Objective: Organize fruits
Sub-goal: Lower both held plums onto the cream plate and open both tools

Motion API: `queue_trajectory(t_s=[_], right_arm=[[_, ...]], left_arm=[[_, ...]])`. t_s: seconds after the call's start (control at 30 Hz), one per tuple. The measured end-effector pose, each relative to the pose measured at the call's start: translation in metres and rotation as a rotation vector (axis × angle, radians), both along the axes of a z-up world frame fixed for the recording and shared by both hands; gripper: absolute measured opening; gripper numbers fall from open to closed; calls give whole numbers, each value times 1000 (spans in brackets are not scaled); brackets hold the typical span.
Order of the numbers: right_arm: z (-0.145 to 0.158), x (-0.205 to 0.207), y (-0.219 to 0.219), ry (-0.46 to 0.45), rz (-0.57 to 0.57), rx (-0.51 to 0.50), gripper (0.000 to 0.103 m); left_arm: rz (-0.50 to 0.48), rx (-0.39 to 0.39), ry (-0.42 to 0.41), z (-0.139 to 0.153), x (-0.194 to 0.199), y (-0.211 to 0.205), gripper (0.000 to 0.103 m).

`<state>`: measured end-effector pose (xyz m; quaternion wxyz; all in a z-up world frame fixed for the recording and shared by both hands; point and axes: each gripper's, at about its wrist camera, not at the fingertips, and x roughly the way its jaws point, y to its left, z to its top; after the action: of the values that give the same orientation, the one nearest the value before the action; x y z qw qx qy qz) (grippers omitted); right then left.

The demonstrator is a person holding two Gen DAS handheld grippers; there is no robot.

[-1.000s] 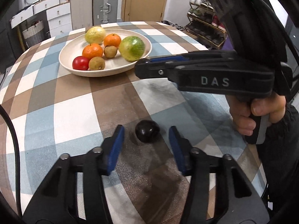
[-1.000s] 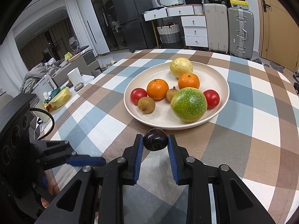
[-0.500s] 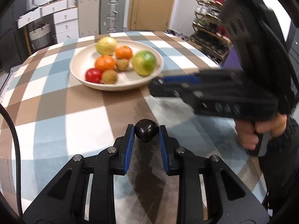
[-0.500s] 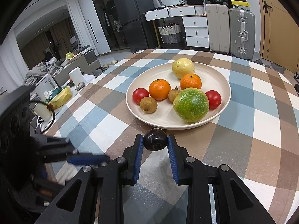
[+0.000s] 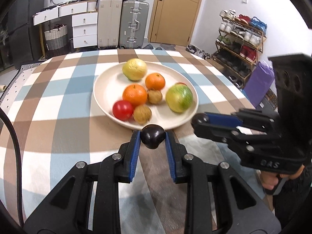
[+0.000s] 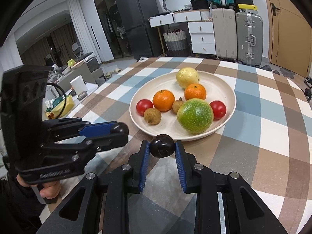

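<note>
We note a checked tablecloth (image 5: 58, 97); each gripper, left (image 5: 153, 139) and right (image 6: 162, 148), clamps its own dark glossy fruit (image 5: 152, 138) (image 6: 162, 148) near the plate (image 6: 228, 89)

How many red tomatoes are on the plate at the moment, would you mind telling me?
2. One red tomato lies at the left edge of the fruit group on the plate; the other sits to the right of the big green fruit. None seems hidden.

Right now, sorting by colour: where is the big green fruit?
Right wrist view: the green fruit sits near-right on the plate, beside the right-hand red tomato.
</note>
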<state>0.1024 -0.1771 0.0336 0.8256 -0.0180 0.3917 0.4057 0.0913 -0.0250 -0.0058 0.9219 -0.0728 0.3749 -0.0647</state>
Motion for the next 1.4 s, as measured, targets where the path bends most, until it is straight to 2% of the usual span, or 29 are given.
queue_trajectory(t_s=[0.3, 0.4, 0.73, 0.97, 1.13, 1.3, 1.37, 1.4], right_arm=[[8, 2, -2, -17, -27, 50, 27], [11, 5, 1, -23, -39, 55, 27], [8, 11, 24, -56, -56, 16, 27], [9, 19, 30, -64, -73, 34, 27], [10, 21, 26, -88, -113, 23, 38], [15, 21, 18, -100, -132, 45, 41], [17, 21, 15, -102, -135, 53, 42], [17, 21, 14, -104, -138, 53, 44]], left_arm=[[47, -28, -34, 9, 23, 20, 24], [63, -10, -48, 11, 32, 25, 24], [110, 21, -39, 2, 61, 42, 23], [142, 17, -31, -5, 71, 52, 24], [138, 16, -37, -4, 70, 50, 24], [142, 10, -44, -1, 68, 51, 24], [147, 6, -45, 0, 67, 53, 26], [147, 3, -45, 0, 66, 54, 31]])
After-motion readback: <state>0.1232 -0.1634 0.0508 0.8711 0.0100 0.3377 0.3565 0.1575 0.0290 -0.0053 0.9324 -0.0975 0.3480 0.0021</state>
